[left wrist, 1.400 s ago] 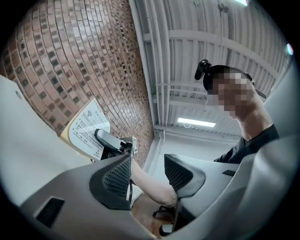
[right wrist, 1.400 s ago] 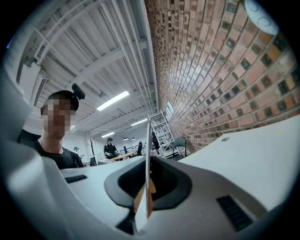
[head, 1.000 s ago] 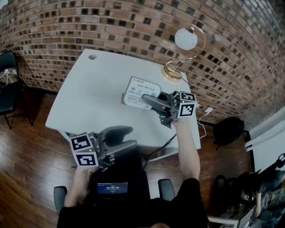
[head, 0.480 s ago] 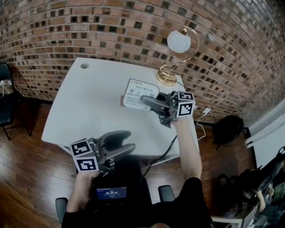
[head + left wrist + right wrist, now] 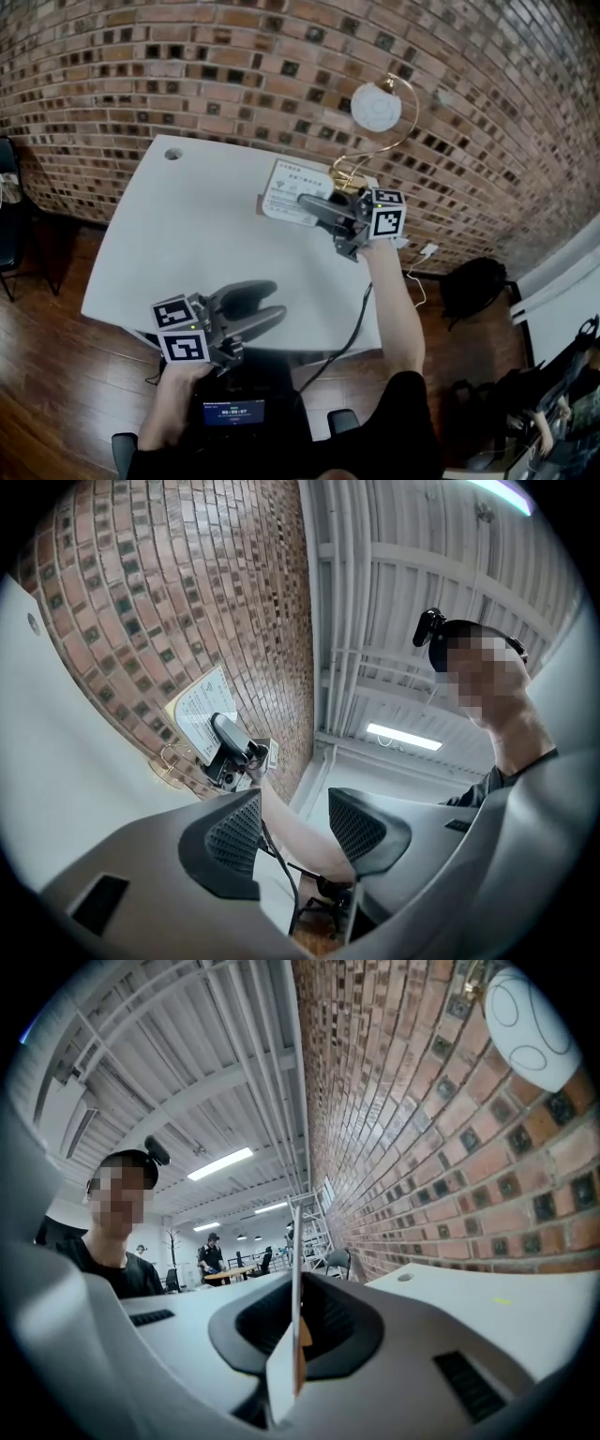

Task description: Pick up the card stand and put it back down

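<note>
Brick, red-brown with dark gaps, makes up the wall (image 5: 234, 56) that rises beyond both sets of jaws. A white table (image 5: 187, 244) spreads out ahead of the left jaws and underneath the right ones. A lamp (image 5: 377, 108) with a thin gold hoop and a round white shade stands just beyond the right jaws, close to the wall.

The right gripper (image 5: 307, 202) reaches over the far side of the table with its jaws closed on the card stand (image 5: 286, 187). In the right gripper view the stand shows edge on as a thin upright sheet. It is pinched between the two dark pads, and its top edge rises above them. In the head view its printed white face extends past the jaw tips, away from the person's arm (image 5: 394, 309). Whether its lower edge touches the table or hangs clear of it cannot be told.

The left gripper (image 5: 275, 300) is at the near edge of the table, well apart from the stand. Its jaws are wide apart and hold nothing. In the left gripper view only the person's arm and the floor show through the gap, with the stand far ahead and to the left of the jaw tips.
</note>
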A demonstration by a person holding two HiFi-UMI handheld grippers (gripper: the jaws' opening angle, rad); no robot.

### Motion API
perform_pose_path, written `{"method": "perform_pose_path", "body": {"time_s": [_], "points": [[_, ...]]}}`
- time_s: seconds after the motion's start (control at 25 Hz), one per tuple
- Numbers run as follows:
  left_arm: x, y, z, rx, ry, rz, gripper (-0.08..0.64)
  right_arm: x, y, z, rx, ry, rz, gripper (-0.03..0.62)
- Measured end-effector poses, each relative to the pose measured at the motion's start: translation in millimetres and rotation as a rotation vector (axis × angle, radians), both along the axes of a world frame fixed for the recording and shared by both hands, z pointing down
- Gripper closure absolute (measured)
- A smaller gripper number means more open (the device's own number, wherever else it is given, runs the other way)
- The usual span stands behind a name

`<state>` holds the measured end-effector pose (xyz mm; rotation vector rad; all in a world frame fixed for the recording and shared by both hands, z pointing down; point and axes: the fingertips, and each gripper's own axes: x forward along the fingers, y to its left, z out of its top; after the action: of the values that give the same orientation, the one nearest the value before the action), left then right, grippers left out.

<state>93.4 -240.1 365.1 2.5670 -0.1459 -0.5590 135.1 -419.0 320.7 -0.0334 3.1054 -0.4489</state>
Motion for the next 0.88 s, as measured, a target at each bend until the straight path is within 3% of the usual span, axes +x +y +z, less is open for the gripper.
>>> {"method": "perform_pose_path", "body": {"time_s": [0.16, 0.44, 0.88], "points": [[5, -12, 3, -0.018, 0.006, 0.011, 0.345, 4, -46, 9, 0.046, 0.050, 0.058, 0.569], [7, -38, 8, -0.053, 0.019, 0.024, 0.345, 12, -112, 38, -0.014, 0.034, 0.099, 0.569], [14, -83, 13, -0.074, 0.008, 0.027, 0.345, -4, -201, 72, -0.012, 0.109, 0.150, 0.569]]}}
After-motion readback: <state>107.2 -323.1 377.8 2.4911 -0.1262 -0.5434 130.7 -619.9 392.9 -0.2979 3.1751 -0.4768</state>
